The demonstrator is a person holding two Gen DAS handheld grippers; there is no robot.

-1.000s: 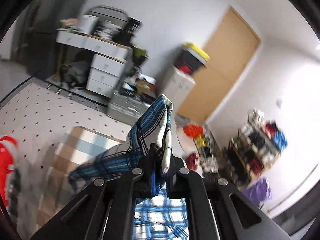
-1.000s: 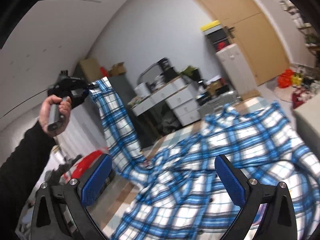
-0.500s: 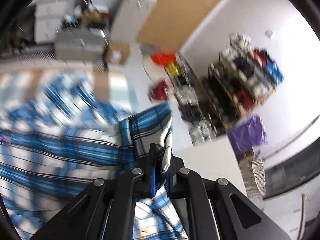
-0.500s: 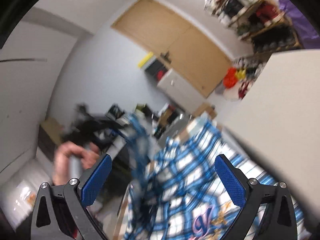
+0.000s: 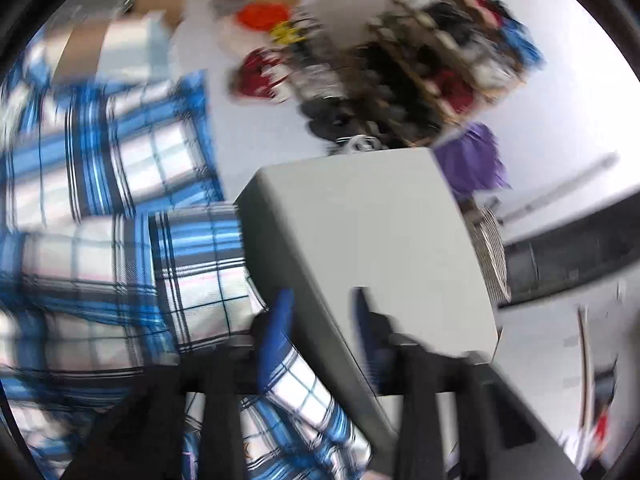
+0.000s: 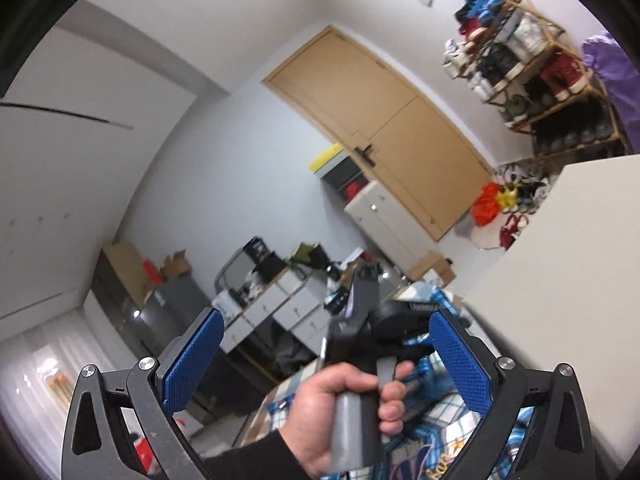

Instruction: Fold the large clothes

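Left gripper (image 5: pixel 322 320) jaws just opened, plaid shirt (image 5: pixel 120 208) released, now lower left; right gripper (image 6: pixel 328 354) spread, empty.

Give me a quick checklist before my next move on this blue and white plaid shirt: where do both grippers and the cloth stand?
1. Left gripper let go: ok. Its jaws have just been opening and stand apart, and nothing is pinched between its blue pads.
2. Blue and white plaid shirt down on the surface: ok, it lies spread to the left of the gripper.
3. Shirt clear of the grey-white block: cannot tell, the picture is blurred where they meet.
4. Right gripper free: ok, its jaws are wide open and hold nothing.
5. Fold lying flat and even: cannot tell, motion blur hides the edges.
6. Hand holding the left gripper's handle: ok.
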